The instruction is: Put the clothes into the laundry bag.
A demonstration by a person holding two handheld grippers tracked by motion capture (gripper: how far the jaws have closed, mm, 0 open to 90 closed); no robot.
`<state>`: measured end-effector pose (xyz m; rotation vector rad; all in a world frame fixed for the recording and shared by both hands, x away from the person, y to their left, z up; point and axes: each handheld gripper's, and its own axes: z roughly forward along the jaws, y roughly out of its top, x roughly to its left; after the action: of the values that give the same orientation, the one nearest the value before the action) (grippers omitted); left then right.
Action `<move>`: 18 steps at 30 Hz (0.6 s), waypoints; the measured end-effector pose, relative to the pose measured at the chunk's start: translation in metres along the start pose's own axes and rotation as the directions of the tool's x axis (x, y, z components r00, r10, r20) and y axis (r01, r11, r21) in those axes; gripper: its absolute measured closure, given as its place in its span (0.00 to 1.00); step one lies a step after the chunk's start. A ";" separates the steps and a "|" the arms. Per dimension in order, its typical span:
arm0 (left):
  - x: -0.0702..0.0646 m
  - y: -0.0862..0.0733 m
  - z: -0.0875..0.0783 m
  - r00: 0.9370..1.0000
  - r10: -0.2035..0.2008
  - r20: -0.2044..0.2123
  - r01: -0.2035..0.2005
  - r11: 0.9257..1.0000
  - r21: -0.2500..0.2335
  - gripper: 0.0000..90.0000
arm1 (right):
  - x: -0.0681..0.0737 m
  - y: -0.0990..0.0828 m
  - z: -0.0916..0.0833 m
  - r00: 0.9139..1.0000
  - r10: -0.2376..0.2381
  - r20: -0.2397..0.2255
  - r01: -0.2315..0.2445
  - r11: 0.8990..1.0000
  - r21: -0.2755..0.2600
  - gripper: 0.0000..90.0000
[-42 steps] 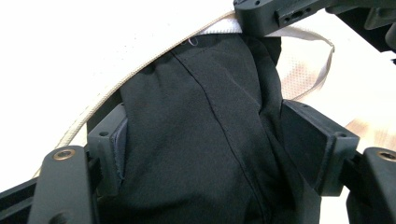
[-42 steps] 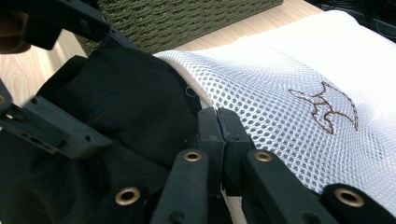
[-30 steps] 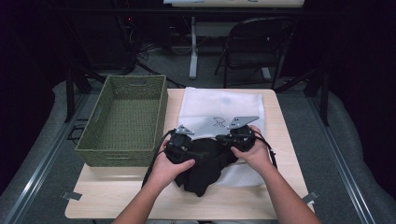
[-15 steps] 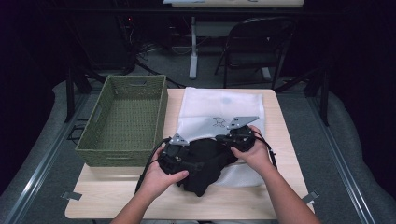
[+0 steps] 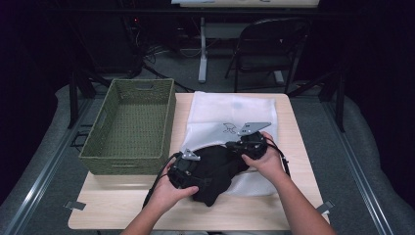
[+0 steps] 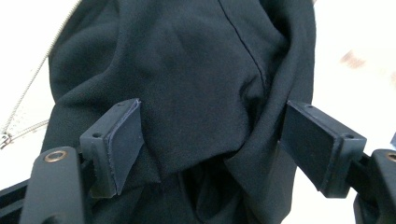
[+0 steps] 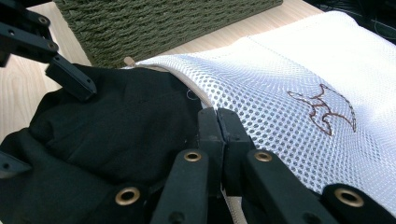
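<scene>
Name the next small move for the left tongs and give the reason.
Probably close the left tongs on the black garment: its fold sits between the open pads, ungripped, while the right tongs pinch the white mesh bag at its opening edge.

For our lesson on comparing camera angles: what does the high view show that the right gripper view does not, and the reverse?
High view alone: the whole green basket, the person's forearms, a folding chair behind the table.

Right gripper view alone: the right gripper with its jaws pressed together on the zipper edge of the white mesh bag, and the weave of the mesh.

Both: the black garment at the bag's opening, the bag's small embroidered emblem, and the left gripper on the garment.
</scene>
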<state>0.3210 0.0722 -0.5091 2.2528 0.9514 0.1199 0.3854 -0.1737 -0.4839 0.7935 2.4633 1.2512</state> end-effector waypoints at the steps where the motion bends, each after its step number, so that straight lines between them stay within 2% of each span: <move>1: 0.000 0.000 0.002 1.000 0.002 0.003 -0.002 1.000 0.004 0.24 | 0.000 0.000 0.000 1.000 -0.001 0.000 0.001 1.000 0.000 0.99; 6: 0.003 -0.003 0.009 1.000 -0.008 -0.001 0.008 1.000 0.006 0.25 | 0.000 0.000 0.000 1.000 -0.004 0.000 0.004 1.000 -0.004 0.99; 11: 0.006 -0.006 0.014 1.000 -0.001 -0.016 0.001 1.000 0.006 0.34 | 0.001 0.000 0.000 1.000 -0.006 0.000 0.006 1.000 -0.004 0.99; 17: 0.012 -0.011 0.019 1.000 -0.002 0.023 0.002 1.000 0.000 0.47 | 0.001 0.000 -0.001 1.000 -0.008 -0.002 0.008 1.000 -0.004 0.99; 18: 0.013 -0.011 0.020 1.000 -0.003 0.020 0.004 1.000 -0.004 0.48 | 0.001 0.000 -0.001 1.000 -0.009 -0.002 0.009 1.000 -0.004 0.99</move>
<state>0.3301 0.0755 -0.5333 2.2442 0.9438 0.0981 0.3840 -0.1731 -0.4832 0.7799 2.4629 1.2539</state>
